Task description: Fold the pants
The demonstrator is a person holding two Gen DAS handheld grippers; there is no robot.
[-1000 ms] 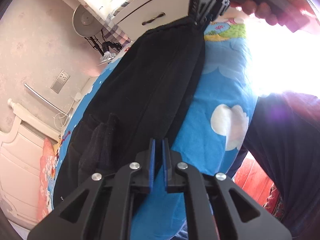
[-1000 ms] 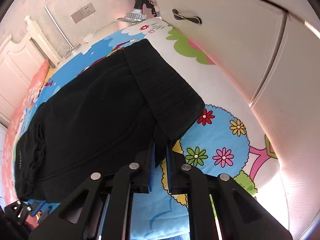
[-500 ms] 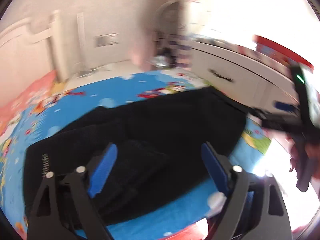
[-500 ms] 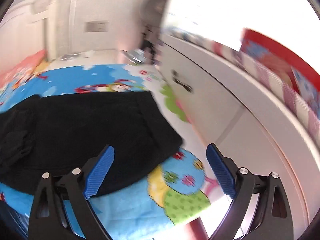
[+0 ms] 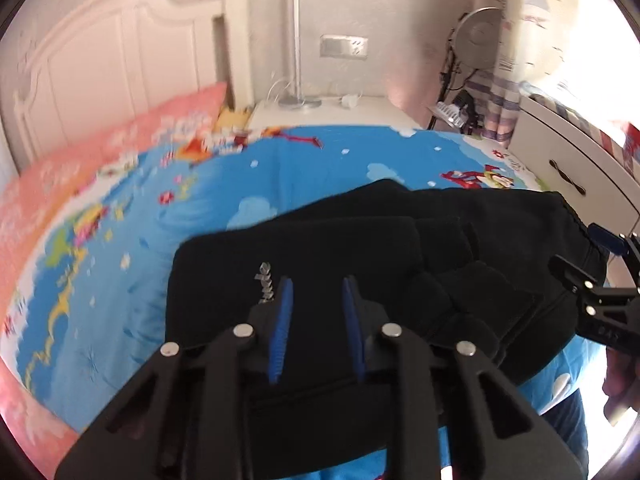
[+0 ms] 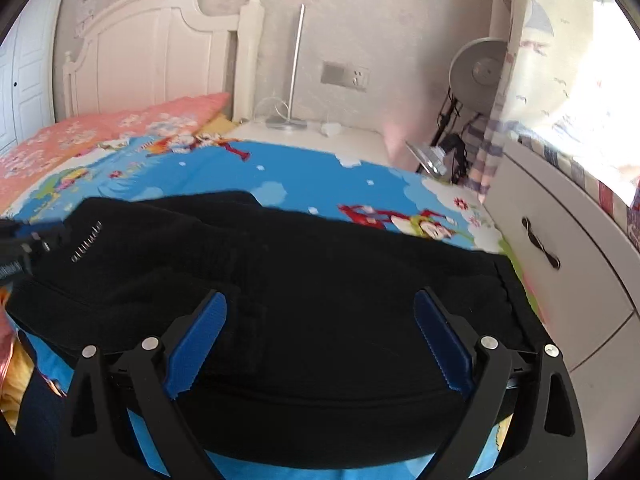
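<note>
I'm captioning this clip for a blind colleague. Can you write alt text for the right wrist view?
Folded black pants lie on a bed with a bright blue cartoon sheet, seen between the wide-open blue pads of the right gripper, which holds nothing. The left gripper pokes in at the left edge; a white headboard and white drawer unit frame the bed.

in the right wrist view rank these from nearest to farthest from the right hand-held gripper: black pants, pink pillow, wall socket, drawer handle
From the right hand-held gripper:
1. Black pants, directly under and ahead of its open blue pads.
2. Drawer handle, on the white drawer to the right.
3. Pink pillow, far left at the head of the bed.
4. Wall socket, on the back wall, beyond the bed.
</note>
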